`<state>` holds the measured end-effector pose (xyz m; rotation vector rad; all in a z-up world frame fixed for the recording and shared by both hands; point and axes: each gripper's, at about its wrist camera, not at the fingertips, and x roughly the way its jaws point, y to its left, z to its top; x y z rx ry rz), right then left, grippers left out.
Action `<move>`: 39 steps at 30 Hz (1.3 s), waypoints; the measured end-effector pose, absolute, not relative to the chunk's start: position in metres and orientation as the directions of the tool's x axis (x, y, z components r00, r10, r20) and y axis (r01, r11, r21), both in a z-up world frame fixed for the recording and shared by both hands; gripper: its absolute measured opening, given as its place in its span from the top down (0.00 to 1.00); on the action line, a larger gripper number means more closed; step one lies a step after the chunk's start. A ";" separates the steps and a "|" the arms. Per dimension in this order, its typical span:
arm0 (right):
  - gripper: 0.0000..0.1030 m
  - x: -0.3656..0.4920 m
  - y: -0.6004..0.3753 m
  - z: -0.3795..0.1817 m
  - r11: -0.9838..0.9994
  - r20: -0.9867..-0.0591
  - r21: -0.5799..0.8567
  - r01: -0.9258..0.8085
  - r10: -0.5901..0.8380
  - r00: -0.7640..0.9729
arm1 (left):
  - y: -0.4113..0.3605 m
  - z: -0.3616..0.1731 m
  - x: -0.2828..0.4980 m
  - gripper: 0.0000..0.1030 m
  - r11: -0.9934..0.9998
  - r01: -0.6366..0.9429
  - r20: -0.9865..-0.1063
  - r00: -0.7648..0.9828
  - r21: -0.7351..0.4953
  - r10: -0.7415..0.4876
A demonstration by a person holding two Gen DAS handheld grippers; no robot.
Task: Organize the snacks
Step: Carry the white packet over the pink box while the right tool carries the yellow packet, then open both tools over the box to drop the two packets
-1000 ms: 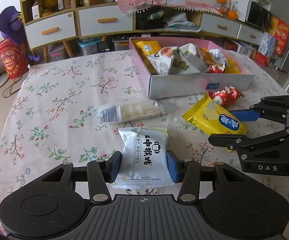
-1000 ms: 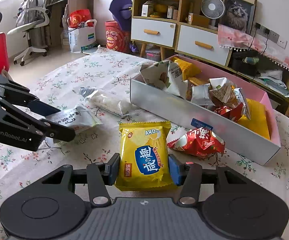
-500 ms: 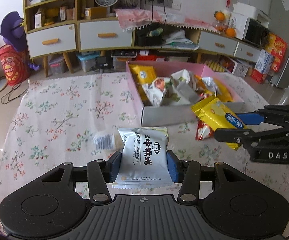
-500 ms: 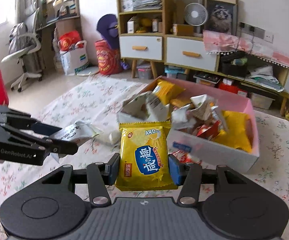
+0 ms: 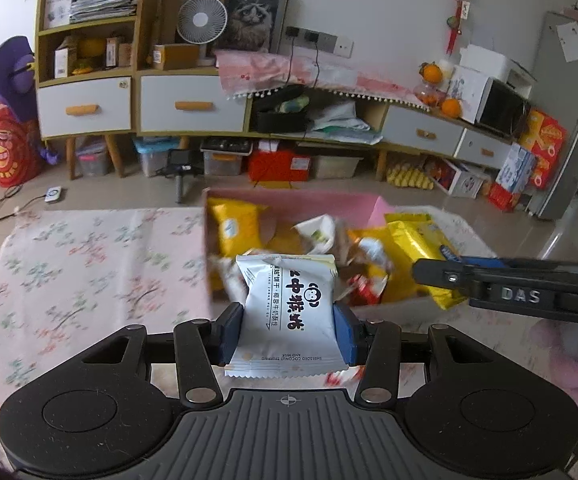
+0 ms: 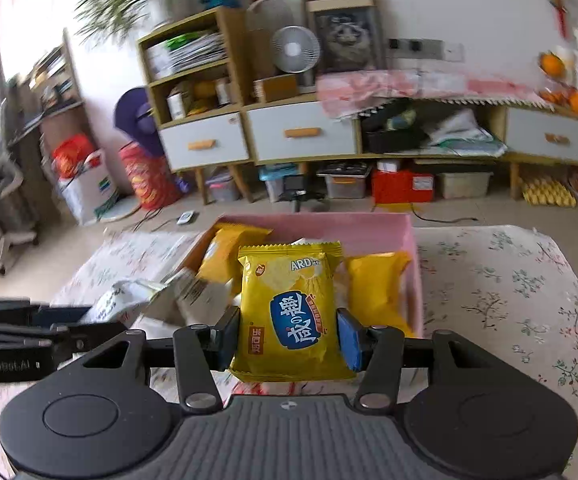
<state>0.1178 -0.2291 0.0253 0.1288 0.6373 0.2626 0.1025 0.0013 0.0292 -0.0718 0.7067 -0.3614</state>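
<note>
Both tools lifted off the bench since a second ago: packets that sat on the floral cloth are now airborne, and the pink box has slid from 1 o'clock to 12 o'clock in both wrist views.

Left tool (image 5: 287, 330) clenched on the white packet (image 5: 287, 308), pads on both side edges, packet upright. It hangs in front of the near wall of the pink box (image 5: 289, 200), not yet over the interior as far as I can tell.

Right tool (image 6: 287, 334) clenched on the yellow packet (image 6: 289, 304), same side-edge grip. Box opening is dead ahead at 12 o'clock; right tool looks slightly further along, showing at 3 o'clock in the left view.

Box already holds a pile of snacks. Red snack and clear-wrapped pack aren't clearly in view now; blurred red bit under the left tool may be the former.

Read: carry phase, two packets at once. Next is getting over the rim, then release.
</note>
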 end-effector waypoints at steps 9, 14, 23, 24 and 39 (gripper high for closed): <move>0.68 0.178 -0.256 0.017 0.948 -0.594 0.300 -0.106 0.272 0.757 | -0.046 0.024 0.160 0.56 0.942 0.305 -0.633 0.703 -0.142 -0.323; 0.68 0.203 -0.263 0.007 0.946 -0.630 0.313 -0.084 0.273 0.727 | -0.060 0.011 0.192 0.56 0.954 0.276 -0.656 0.699 -0.120 -0.285; 0.67 0.227 -0.268 -0.003 0.950 -0.670 0.304 -0.072 0.266 0.693 | -0.067 -0.008 0.222 0.64 0.971 0.219 -0.682 0.695 -0.101 -0.227; 0.67 0.227 -0.269 -0.004 0.950 -0.669 0.304 -0.071 0.266 0.694 | -0.067 -0.009 0.223 0.64 0.971 0.217 -0.682 0.696 -0.101 -0.226; 0.38 0.220 -0.275 0.008 0.954 -0.651 0.295 -0.063 0.248 0.718 | -0.064 0.001 0.212 0.27 0.972 0.218 -0.666 0.712 -0.092 -0.222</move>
